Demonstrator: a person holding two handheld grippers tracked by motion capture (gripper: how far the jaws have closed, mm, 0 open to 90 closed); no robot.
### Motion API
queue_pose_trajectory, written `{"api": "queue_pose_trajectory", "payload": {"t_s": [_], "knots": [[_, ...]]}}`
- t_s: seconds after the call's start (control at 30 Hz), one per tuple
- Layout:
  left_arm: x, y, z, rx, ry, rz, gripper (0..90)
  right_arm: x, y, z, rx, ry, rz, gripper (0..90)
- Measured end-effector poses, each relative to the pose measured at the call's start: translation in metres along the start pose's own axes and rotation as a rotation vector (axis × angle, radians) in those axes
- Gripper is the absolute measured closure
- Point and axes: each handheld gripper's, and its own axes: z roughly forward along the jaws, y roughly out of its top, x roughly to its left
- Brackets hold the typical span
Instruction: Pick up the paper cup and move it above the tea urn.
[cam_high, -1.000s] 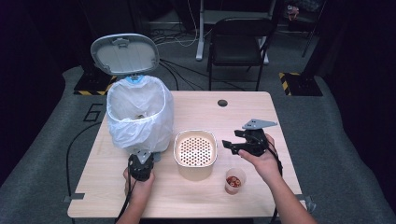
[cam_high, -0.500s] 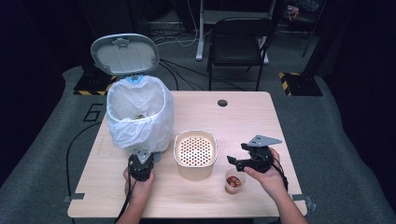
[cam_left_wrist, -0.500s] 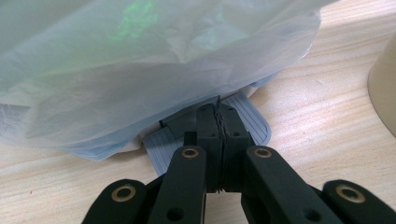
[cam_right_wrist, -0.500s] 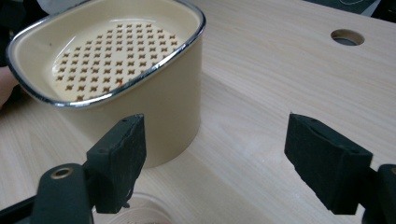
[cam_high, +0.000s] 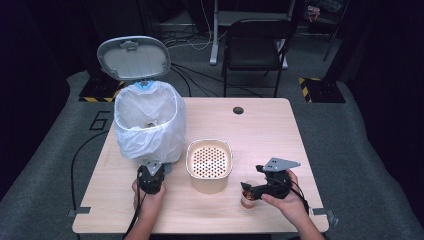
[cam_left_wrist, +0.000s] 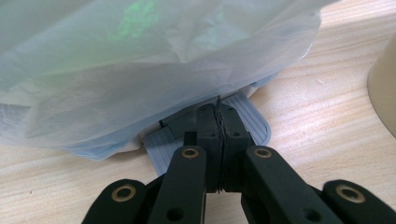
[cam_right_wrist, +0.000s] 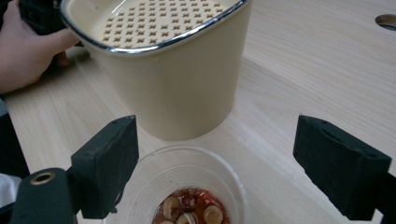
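Note:
A pedal bin lined with a white bag (cam_high: 149, 125) stands at the table's left, its grey lid (cam_high: 133, 57) raised. My left gripper (cam_high: 151, 175) is at the bin's foot. In the left gripper view it (cam_left_wrist: 219, 116) is shut, with its tips resting on the grey pedal (cam_left_wrist: 252, 123) under the bag (cam_left_wrist: 140, 60). A clear plastic cup (cam_high: 248, 199) with reddish food scraps stands near the front edge. My right gripper (cam_high: 250, 190) is open, with one jaw on each side of the cup (cam_right_wrist: 187, 186) and apart from it.
A cream container with a perforated insert (cam_high: 209, 165) stands mid-table, just behind the cup and close to the right gripper's jaws (cam_right_wrist: 173, 70). The wooden table (cam_high: 260, 130) has a round cable hole (cam_high: 238, 110) at the back. A chair (cam_high: 255, 47) stands beyond the table.
My right gripper has come down and toward the person, from beside the cream container to straddling the cup. The left gripper and the bin lid have stayed put.

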Motion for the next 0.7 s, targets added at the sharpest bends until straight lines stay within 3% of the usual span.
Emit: {"api": "queue_pose_trajectory", "payload": {"t_s": [0.13,0.43,0.7], "knots": [[0.000,0.000,0.000,0.000,0.000,0.000,89.0,0.007,-0.008,0.002,0.014,0.030,-0.046,13.9],[0.001,0.000,0.000,0.003,-0.005,-0.001,89.0,0.009,-0.027,0.011,0.061,0.049,-0.049,15.3],[0.001,0.000,0.000,0.001,-0.009,-0.007,89.0,0.012,-0.037,0.014,0.049,0.042,-0.070,19.2]]}}
